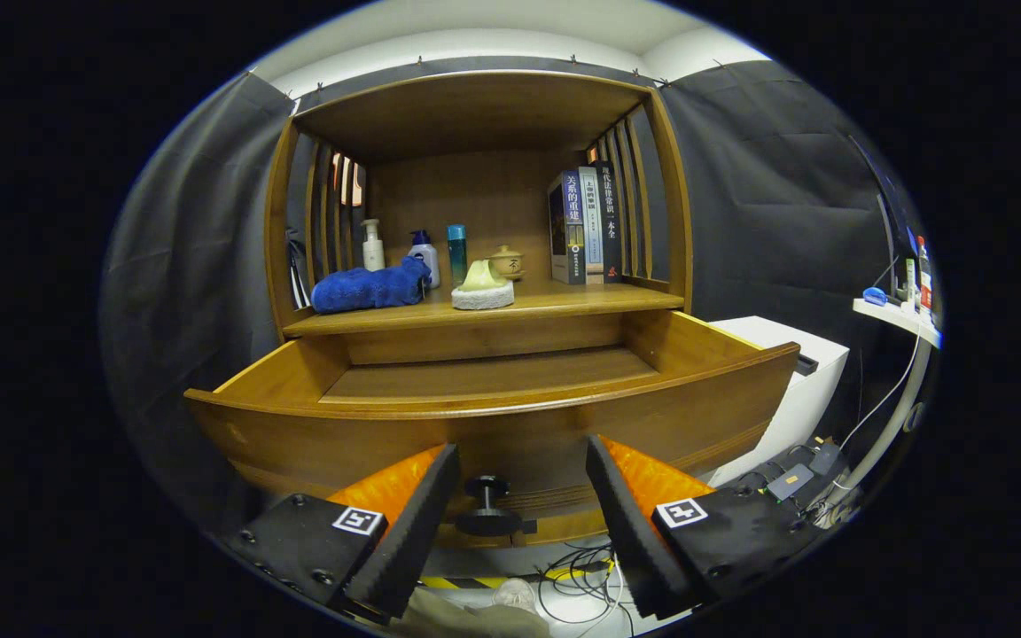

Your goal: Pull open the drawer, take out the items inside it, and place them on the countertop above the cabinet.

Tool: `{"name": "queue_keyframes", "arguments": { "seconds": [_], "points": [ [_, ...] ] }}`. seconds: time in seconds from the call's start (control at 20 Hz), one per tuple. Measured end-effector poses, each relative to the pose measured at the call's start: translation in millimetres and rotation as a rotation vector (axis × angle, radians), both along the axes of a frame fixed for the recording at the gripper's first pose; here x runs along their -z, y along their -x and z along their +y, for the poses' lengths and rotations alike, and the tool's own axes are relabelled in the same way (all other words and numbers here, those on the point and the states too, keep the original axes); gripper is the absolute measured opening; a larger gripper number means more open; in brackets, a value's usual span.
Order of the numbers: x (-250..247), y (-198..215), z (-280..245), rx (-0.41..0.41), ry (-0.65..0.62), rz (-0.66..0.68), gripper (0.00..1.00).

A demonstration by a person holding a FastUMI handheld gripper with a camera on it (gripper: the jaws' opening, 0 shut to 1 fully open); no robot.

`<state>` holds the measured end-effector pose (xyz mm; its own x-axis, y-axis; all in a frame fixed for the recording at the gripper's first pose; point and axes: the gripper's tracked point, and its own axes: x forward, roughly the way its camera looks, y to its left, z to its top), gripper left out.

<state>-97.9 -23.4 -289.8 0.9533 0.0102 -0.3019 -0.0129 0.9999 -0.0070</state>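
Observation:
The wooden drawer [493,425] stands pulled open under the countertop [564,301]; the part of its floor that I see is bare. Its dark round knob [487,505] sits between my fingers, with a gap on each side. My gripper [524,465] is open, close in front of the drawer's front panel. On the countertop lie a blue towel [369,287] and a pale green and white sponge-like item [482,285].
At the back of the countertop stand a white pump bottle [373,245], a blue-capped bottle [423,254], a teal bottle [456,252], a small ceramic jar [507,261] and several books [583,226]. A white box [794,372] sits right of the cabinet. Cables [577,567] lie on the floor below.

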Motion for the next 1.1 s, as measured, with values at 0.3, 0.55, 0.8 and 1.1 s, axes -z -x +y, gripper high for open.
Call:
{"name": "queue_keyframes", "arguments": {
  "seconds": [0.3,0.55,0.8,1.1],
  "points": [
    [-3.1,-20.4,2.3,-0.009,0.037,0.004,0.97],
    [-9.1,-54.3,5.3,0.005,0.059,-0.015,0.96],
    [-6.6,-83.0,10.4,-0.01,0.087,-0.007,0.95],
    [-3.4,-107.1,13.7,0.001,0.055,0.0,0.95]
  ]
}}
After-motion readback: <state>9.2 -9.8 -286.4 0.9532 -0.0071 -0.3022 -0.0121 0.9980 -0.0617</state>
